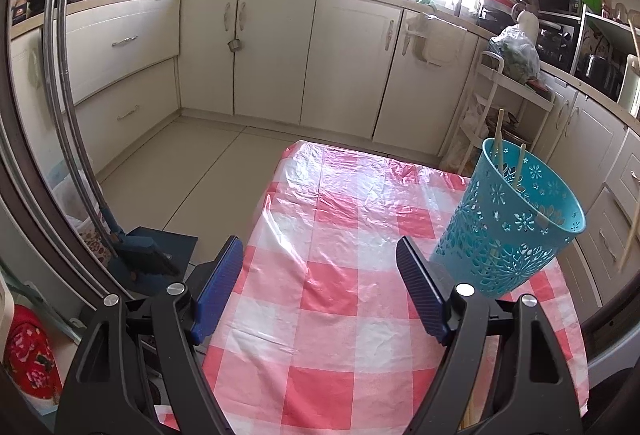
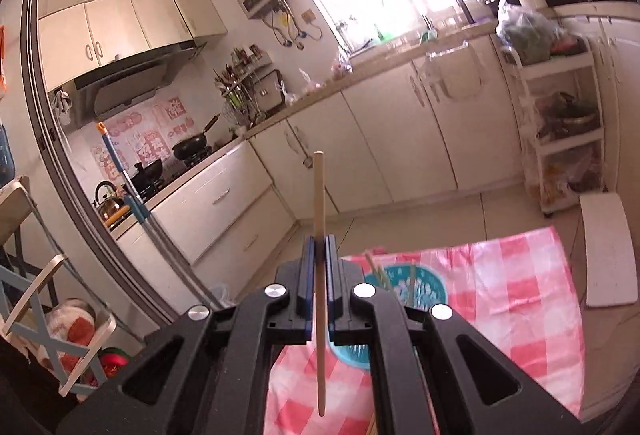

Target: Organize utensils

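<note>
A turquoise perforated basket (image 1: 510,223) stands on the red-checked table (image 1: 340,295) at its right side, with two wooden chopsticks (image 1: 500,145) leaning inside. My left gripper (image 1: 320,283) is open and empty, low over the table, left of the basket. My right gripper (image 2: 319,247) is shut on a single wooden chopstick (image 2: 319,195), held upright above the table. The basket (image 2: 424,285) shows just beyond and below the right fingers, partly hidden by them. The held chopstick also shows at the far right edge of the left wrist view (image 1: 631,235).
Cream kitchen cabinets (image 1: 276,55) ring the room. A white shelf trolley (image 1: 504,95) with bags stands behind the table. A blue dustpan and broom (image 1: 148,247) lie on the floor left of the table. A white stool (image 2: 608,255) stands right of the table.
</note>
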